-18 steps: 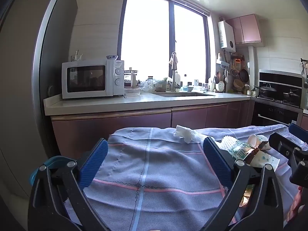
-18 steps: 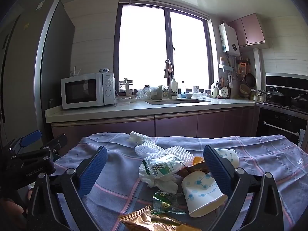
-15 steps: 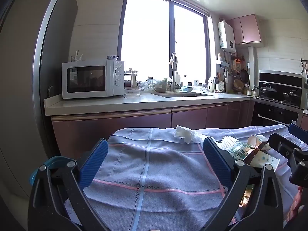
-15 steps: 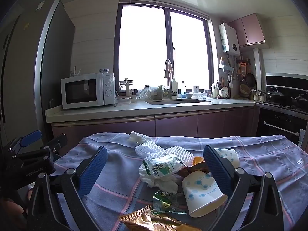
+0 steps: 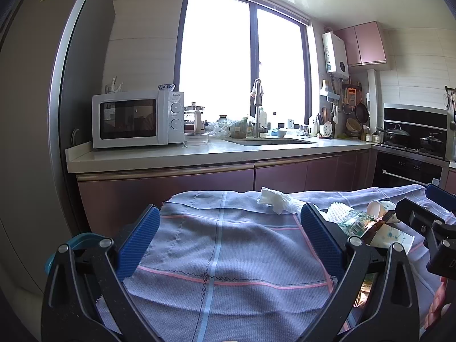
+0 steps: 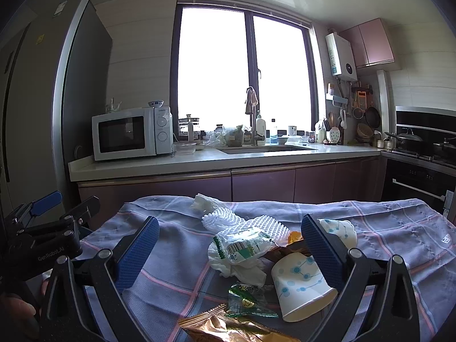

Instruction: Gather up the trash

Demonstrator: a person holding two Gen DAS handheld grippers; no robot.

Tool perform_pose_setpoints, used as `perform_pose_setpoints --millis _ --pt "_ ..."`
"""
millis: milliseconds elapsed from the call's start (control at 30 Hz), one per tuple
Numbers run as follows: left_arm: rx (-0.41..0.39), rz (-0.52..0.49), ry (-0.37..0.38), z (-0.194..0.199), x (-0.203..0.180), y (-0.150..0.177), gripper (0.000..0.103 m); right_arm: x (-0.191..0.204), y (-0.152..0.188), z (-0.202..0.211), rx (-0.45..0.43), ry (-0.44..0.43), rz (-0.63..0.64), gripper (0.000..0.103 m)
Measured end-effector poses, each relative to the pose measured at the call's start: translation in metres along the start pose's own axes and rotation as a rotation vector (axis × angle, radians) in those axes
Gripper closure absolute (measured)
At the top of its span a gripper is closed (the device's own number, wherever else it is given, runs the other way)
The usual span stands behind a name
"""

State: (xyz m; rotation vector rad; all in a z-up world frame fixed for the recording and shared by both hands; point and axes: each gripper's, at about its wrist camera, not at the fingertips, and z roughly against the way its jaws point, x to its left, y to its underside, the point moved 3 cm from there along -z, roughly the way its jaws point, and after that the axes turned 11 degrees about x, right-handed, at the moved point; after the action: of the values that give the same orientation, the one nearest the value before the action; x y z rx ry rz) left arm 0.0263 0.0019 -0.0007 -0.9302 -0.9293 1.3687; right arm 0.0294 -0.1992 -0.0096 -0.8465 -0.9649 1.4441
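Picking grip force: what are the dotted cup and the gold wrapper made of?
Dotted cup: looks like matte white paper with printed blue dots; lying on its side, thin rim, undented. Gold wrapper: seemingly metallised plastic film, judging by glossy, sharp crinkles. Probably both crush easily.

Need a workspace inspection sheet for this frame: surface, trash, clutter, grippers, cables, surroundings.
Surface: table under a purple checked cloth, wrinkled.
Job's things: trash heaped together: paper cup lying on its side, second cup behind it, white foam net, labelled plastic wrapper, green wrapper, gold snack bag, crumpled tissue at the far edge.
Clutter: nothing seen beyond the trash.
Grippers: left hand-held gripper open over bare cloth; right hand-held gripper open, aimed at the heap, holding nothing.
Cables: nothing seen.
Surroundings: kitchen counter with microwave, sink, window, stove at right.
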Motion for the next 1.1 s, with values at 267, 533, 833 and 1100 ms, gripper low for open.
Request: perform_pose_setpoints --millis 267,533,833,1100 --pt "0.001 0.000 0.000 -0.004 -0.003 0.002 0.006 -0.001 -0.001 0.000 0.002 -0.008 0.001 0.007" --pt "0.015 -0.006 0.006 -0.009 -0.004 0.002 0.006 0.000 0.000 0.001 0.007 -0.013 -0.001 0.007" --pt "0.025 -0.024 0.011 -0.014 -0.008 0.004 0.006 -0.003 0.001 0.001 0.022 -0.026 -0.005 0.007" --pt "0.037 -0.014 0.058 -0.020 -0.014 0.008 0.006 -0.016 0.007 0.003 0.070 -0.017 -0.012 0.007"
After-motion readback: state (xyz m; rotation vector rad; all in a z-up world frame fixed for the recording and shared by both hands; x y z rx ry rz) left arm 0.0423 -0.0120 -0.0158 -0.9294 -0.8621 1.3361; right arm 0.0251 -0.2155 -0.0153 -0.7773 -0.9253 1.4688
